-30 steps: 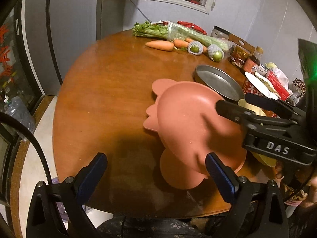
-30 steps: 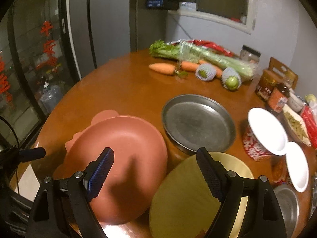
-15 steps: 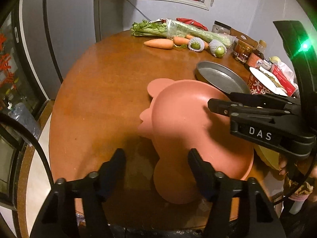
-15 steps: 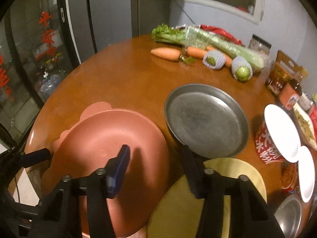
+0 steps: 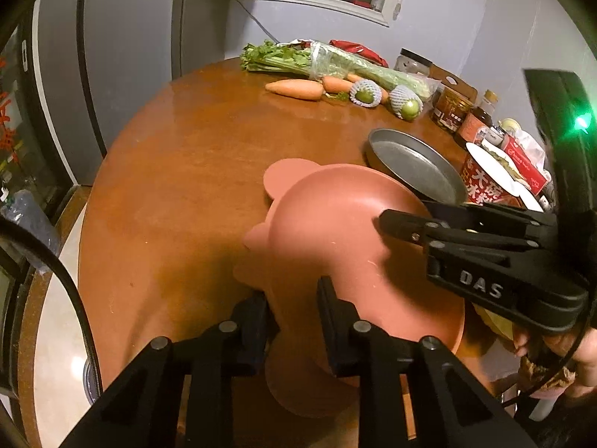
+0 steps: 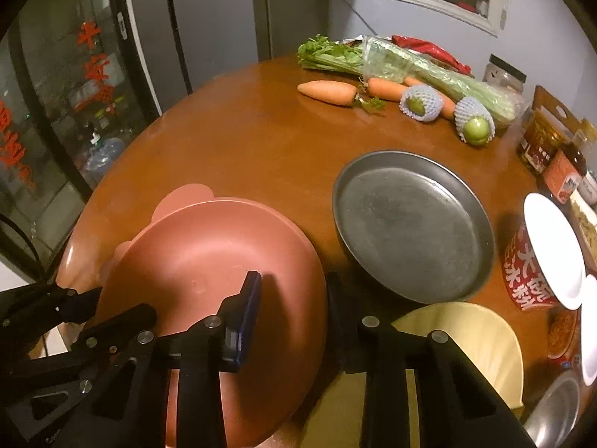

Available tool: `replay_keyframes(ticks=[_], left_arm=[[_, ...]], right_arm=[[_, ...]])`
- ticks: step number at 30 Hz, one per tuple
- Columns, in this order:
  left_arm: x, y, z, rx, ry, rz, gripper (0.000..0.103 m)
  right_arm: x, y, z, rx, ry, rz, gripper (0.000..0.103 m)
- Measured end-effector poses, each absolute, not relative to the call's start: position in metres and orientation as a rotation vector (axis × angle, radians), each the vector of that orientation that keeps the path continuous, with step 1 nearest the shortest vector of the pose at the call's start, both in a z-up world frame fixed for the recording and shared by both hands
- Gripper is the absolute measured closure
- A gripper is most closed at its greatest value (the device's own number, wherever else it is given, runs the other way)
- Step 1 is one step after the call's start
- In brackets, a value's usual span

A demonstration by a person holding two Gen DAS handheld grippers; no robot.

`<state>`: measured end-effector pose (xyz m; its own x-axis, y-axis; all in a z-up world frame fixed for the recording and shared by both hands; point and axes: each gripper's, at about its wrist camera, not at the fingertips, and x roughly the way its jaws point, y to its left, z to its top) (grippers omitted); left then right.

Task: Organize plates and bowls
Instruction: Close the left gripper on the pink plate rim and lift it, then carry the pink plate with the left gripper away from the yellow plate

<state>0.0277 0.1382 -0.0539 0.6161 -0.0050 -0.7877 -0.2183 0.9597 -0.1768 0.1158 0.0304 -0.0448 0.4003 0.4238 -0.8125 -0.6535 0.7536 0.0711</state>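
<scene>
Left tongs (image 5: 293,311) clamped on near rim of pink bowl (image 5: 347,231). Right tongs (image 6: 293,298) clamped on bowl's right rim (one finger inside, one outside). Bowl on pink plate (image 5: 287,175), near edge of counter (image 5: 179,171). Just right: yellow plate (image 6: 462,339). Behind: metal pan (image 6: 410,224). Far side: carrots (image 6: 328,91), celery (image 6: 410,63).

Dim warm light, heavy fisheye vignetting
</scene>
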Motion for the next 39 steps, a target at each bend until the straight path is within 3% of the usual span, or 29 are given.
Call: replay_keyframes(ticks=[19,39], left_arm=[[0.061,0.168,-0.030,-0.213,0.873,0.186,0.078],[0.117,0.197,-0.044,-0.188,0.911,0.218,0.076]], right_arm=[[0.117,0.038,-0.026,-0.154,0.918,0.722,0.066],[0.138,0.054,-0.040,-0.095,0.980,0.709,0.065]])
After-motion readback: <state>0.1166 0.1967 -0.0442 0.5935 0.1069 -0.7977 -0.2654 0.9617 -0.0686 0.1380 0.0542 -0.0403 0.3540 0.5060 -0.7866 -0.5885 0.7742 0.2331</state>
